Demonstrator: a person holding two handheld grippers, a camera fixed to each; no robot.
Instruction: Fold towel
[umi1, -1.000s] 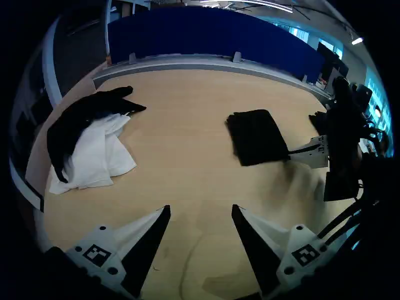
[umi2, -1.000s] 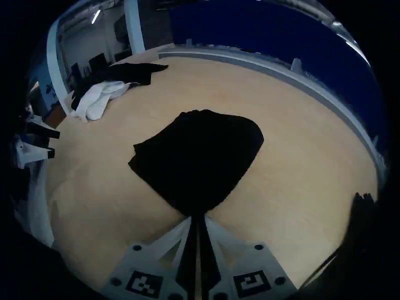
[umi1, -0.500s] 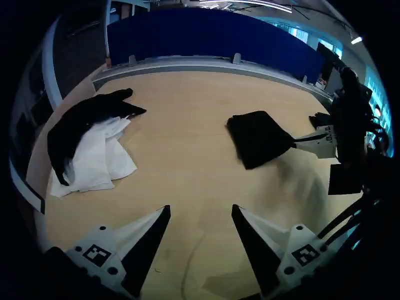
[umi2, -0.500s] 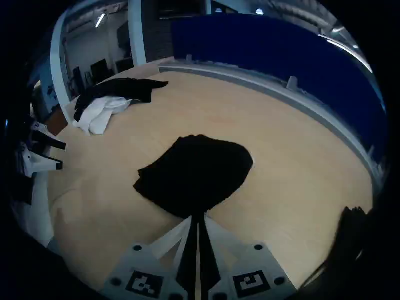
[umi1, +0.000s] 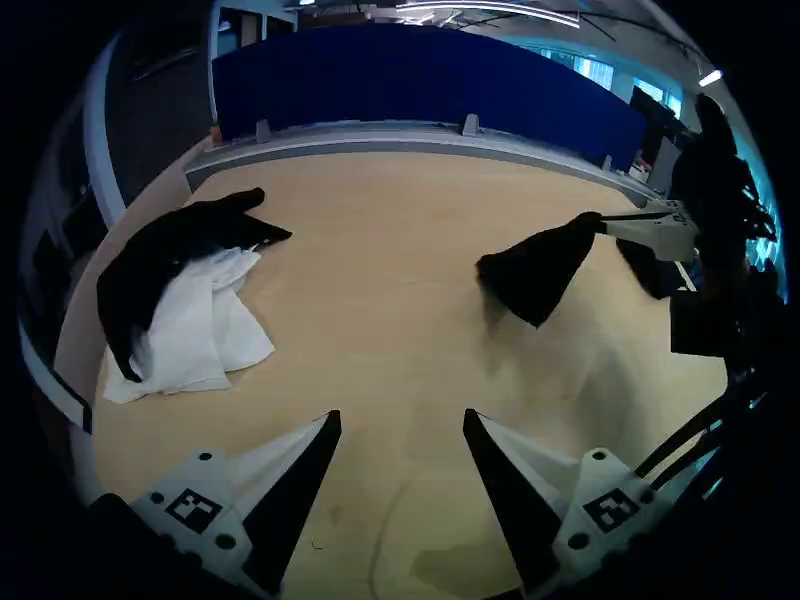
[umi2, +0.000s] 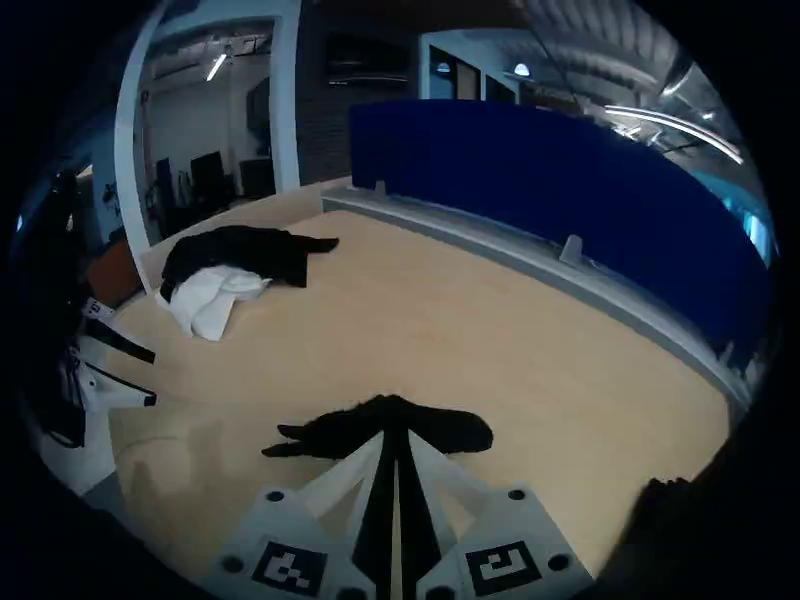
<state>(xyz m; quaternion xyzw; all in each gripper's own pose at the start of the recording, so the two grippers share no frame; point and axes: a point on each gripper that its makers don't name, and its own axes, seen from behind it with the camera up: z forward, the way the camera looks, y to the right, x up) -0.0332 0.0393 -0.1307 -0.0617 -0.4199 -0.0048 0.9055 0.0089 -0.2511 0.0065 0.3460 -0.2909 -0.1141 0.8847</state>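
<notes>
In the left gripper view, a black cloth (umi1: 170, 250) lies at the far left of the table (umi1: 380, 300), draped over the top of a crumpled white cloth (umi1: 195, 325); the two touch and form one pile. At bottom centre the left tongs (umi1: 400, 415) stand open above the bare wood, their two fingers wide apart with nothing between them. To the right of the middle, the towel (umi1: 535, 270) hangs in a dark, tapering bunch from the right tongs (umi1: 600, 222), which reach in from the right and pinch its top corner. Its lower tip is close to the table, with a shadow beside it; I cannot tell whether it touches. Farther right, another dark cloth (umi1: 650, 270) lies near the table's edge. A blue screen (umi1: 420, 85) runs along the back.

In the right gripper view, the left tongs (umi2: 153, 378) show at the left edge, open, over the table. The black and white pile sits beyond them, well apart from the towel. At bottom centre the right tongs (umi2: 397, 435) are closed, fingers pressed together on the towel (umi2: 440, 430), which spreads as a low dark shape to both sides of the tips. The blue screen stretches away to the right.
</notes>
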